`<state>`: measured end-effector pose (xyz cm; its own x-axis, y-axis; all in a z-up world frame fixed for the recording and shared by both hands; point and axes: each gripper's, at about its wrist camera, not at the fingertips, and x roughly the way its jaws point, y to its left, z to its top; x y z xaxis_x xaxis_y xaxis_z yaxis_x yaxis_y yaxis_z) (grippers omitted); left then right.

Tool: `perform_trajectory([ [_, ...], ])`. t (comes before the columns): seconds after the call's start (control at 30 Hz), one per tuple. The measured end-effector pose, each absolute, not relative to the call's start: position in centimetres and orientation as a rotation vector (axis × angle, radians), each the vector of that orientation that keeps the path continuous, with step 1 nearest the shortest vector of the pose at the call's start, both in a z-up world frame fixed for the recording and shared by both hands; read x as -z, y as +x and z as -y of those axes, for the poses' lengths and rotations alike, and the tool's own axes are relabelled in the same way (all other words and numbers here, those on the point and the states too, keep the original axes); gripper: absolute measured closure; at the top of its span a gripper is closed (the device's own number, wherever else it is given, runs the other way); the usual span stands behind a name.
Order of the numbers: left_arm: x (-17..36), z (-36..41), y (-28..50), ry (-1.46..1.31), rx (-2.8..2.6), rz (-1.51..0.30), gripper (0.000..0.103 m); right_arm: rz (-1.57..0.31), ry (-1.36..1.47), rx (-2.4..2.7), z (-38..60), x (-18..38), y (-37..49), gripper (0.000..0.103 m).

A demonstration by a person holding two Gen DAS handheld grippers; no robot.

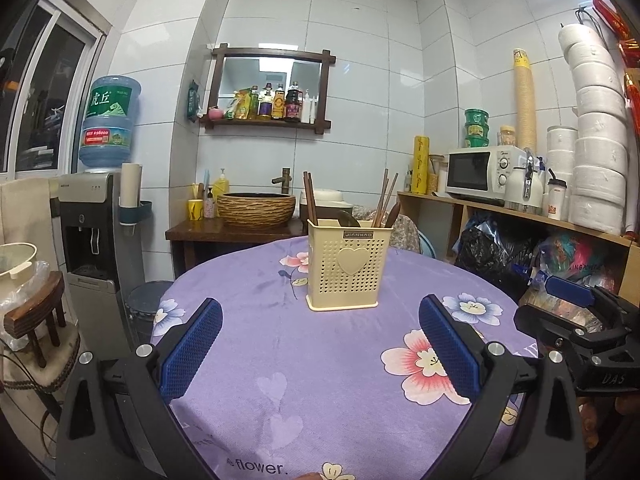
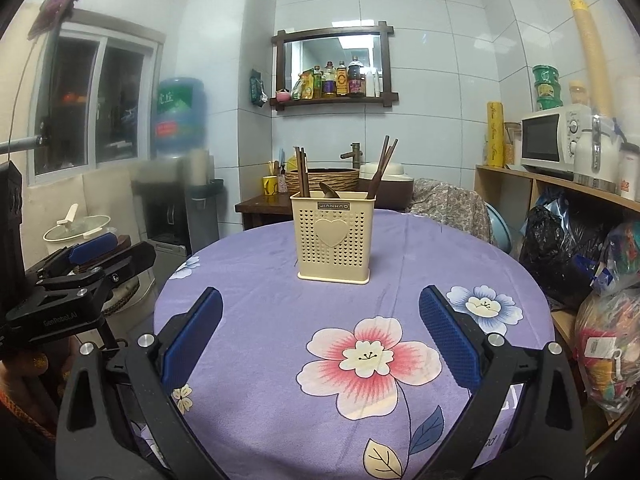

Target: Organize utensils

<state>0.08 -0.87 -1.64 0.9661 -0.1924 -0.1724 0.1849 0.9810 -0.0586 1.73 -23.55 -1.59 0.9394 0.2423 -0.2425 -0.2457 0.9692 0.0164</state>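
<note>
Purple floral cloth [image 1: 280,320] bears a perforated cream plastic holder [image 1: 343,265]; both ribbed-padded tools [image 1: 320,344] [image 2: 320,336] gape wide.

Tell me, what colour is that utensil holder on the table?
Pale cream-yellow utensil holder, with a raised heart; clearest in the right wrist view.

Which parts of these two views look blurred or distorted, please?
Left wrist view: sharp throughout, the wall tiles bowed by fisheye, the utensil holder crisp. Right wrist view: the water dispenser at left is smeared, while the utensil holder and tablecloth stay sharp.
</note>
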Motion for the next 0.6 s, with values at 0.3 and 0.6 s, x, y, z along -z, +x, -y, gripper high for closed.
perform_trajectory([
  [0.3, 1.62, 0.70, -0.02, -0.053, 0.180, -0.182, 0.005, -0.258, -0.015, -0.251, 23.45, 1.72, 1.95, 0.006],
  [0.6, 1.67, 0.75, -0.03, -0.049, 0.178, -0.183, 0.005, -0.262, -0.013, -0.252, 23.32, 1.78, 2.02, 0.006],
])
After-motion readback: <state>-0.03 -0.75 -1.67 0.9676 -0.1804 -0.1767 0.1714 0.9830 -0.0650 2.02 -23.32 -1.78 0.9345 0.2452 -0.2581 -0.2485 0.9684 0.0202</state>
